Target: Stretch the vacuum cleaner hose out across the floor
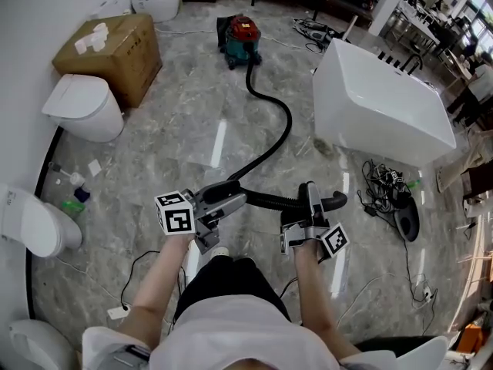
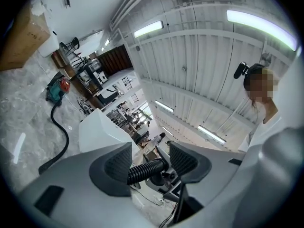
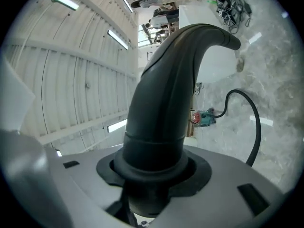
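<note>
- The left gripper [image 1: 231, 196] is clamped on the ribbed hose [image 1: 286, 122], which is pinched between its fingers [image 2: 114, 167].
- The right gripper [image 1: 310, 200] is closed tight on the rigid curved end tube [image 3: 166, 94], which stands out straight ahead of its fingers.
- The short stretch between the two pairs of fingers is held off the floor [image 1: 192, 122]. Beyond the left fingers the hose trails in a bend to the vacuum cleaner [image 1: 241, 35], far ahead.
- The hose is judged light, soft and springy, so recoil is to be expected, and its ribs should resist slipping.
- The stiff tube is judged the surest hold for pulling. The canister may be dragged if it is pulled hard.
</note>
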### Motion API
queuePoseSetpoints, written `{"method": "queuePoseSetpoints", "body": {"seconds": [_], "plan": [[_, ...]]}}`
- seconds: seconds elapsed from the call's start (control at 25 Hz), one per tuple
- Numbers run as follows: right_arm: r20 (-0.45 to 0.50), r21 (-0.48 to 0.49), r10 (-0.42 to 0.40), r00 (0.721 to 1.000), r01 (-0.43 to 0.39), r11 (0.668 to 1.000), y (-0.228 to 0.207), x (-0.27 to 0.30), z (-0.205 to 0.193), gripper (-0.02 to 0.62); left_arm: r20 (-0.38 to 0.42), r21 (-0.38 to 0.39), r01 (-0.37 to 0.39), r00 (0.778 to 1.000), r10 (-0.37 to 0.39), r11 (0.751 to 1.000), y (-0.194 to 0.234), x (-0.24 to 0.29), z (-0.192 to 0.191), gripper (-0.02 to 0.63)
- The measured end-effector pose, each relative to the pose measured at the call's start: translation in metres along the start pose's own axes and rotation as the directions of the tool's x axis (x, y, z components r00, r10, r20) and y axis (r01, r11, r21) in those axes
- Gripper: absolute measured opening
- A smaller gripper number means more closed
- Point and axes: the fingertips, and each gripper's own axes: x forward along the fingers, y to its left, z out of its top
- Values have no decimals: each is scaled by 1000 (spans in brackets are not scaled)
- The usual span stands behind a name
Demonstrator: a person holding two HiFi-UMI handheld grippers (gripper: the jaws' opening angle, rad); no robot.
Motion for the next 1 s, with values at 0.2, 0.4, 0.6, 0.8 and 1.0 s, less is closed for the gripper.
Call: {"method": "queuePoseSetpoints", "body": {"seconds": [0.2, 0.4, 0.6, 0.8, 1.0], "plan": [[37, 69, 6, 999, -8, 998, -6, -3, 2, 202, -64, -39, 98, 993, -101, 994, -18, -3, -17, 233], [58, 120, 10, 998, -17, 993, -8, 0, -3, 202, -148, -109, 77, 985, -93, 991, -11, -9, -52, 233], [56, 128, 15, 998, -22, 991, -8, 0, 0, 202, -124, -206, 25, 991, -52, 978, 0, -13, -77, 235], [54, 148, -15, 998, 7, 989, -17, -5, -3, 202, -218, 2, -90, 972, 89, 996, 17, -25, -91, 235], [53, 169, -112, 992, 102, 980, -40, -25, -8, 204, -186, -1, -104, 977, 102, 995, 20, -34, -83, 235]]}}
